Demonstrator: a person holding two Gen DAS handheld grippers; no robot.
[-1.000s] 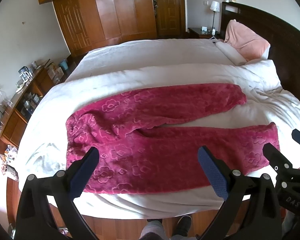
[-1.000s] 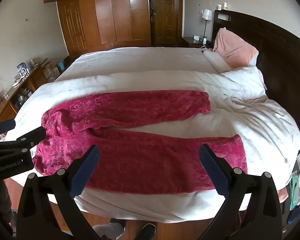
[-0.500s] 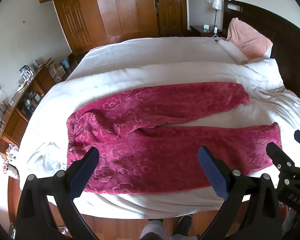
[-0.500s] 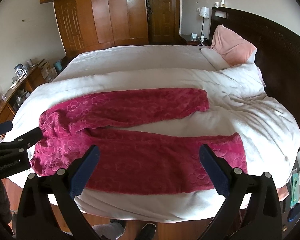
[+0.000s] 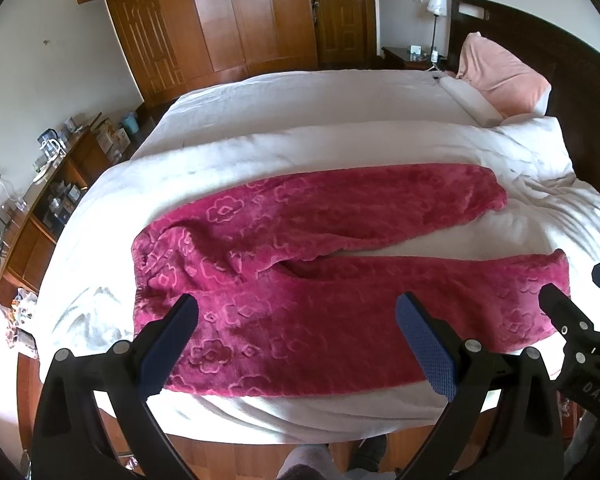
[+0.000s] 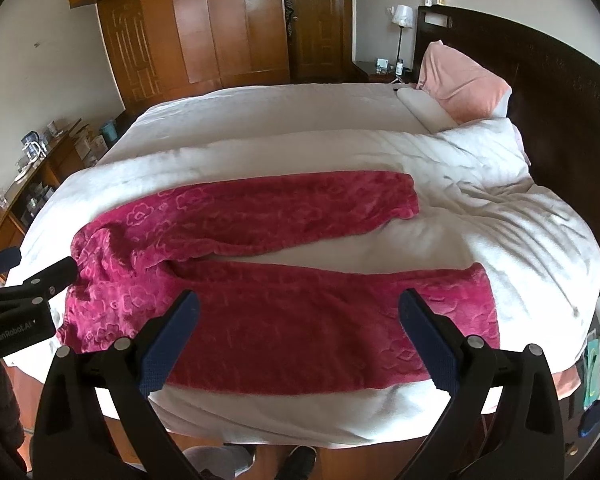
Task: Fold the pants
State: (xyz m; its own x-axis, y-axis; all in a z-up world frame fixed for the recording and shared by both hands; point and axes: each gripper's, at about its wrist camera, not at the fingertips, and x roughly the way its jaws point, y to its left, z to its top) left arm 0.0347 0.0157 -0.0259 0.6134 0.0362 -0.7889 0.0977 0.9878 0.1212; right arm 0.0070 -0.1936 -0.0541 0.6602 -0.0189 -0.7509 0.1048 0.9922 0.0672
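— Two legs splayed apart in a V on that deep-pink fleece pair of pants with the embossed flower pattern (image 5: pixel 340 280), lying flat across the white quilted duvet on the bed (image 5: pixel 300 148), waistband to the person's left, cuffs to the right.

— And nothing gripped yet. Left gripper (image 5: pixel 296 340) hangs over the near leg toward the waistband with its blue-padded fingers spread wide, empty. Right gripper (image 6: pixel 300 336) is the same, wide apart, over the near leg toward the cuff end.

— What worries you?

— The near leg lies close to the edge of the bed. Drag it carelessly and I'd guess the plush fabric slides off toward the floor.

— And the duvet?

— Soft and rumpled near the pink pillow (image 6: pixel 464 84). A deep pinch could catch the cover along with the fleece, and then the whole thing lifts. Thick pile may also slip from a shallow bite.
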